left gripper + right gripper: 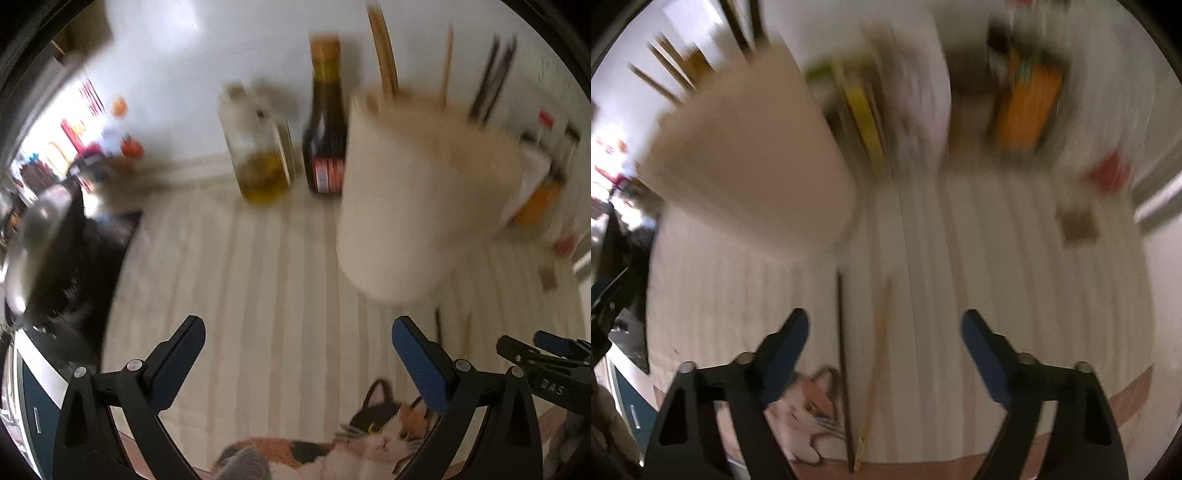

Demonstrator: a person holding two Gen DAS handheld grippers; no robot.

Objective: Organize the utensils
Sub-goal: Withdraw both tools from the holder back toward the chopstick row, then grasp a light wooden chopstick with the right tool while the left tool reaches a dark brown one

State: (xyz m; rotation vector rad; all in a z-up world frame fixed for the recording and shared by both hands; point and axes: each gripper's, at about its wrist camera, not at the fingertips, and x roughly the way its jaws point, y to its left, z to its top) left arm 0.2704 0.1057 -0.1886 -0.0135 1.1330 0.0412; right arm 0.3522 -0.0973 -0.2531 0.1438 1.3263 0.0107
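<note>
A cream utensil holder [417,192] stands on the striped mat with several chopsticks [384,55] sticking up from it. It also shows in the right wrist view [753,162], blurred. Two loose chopsticks, one dark [844,369] and one light [877,369], lie on the mat between my right gripper's [882,332] open fingers. My left gripper [299,341] is open and empty, in front of and left of the holder. The right gripper also shows at the left wrist view's right edge [546,350].
An oil bottle [258,147] and a dark sauce bottle [325,125] stand by the wall behind the mat. A stove with a pot [40,236] is at the left. Orange packages [1027,107] and small items sit at the right. The mat's cat print [369,435] is near the front edge.
</note>
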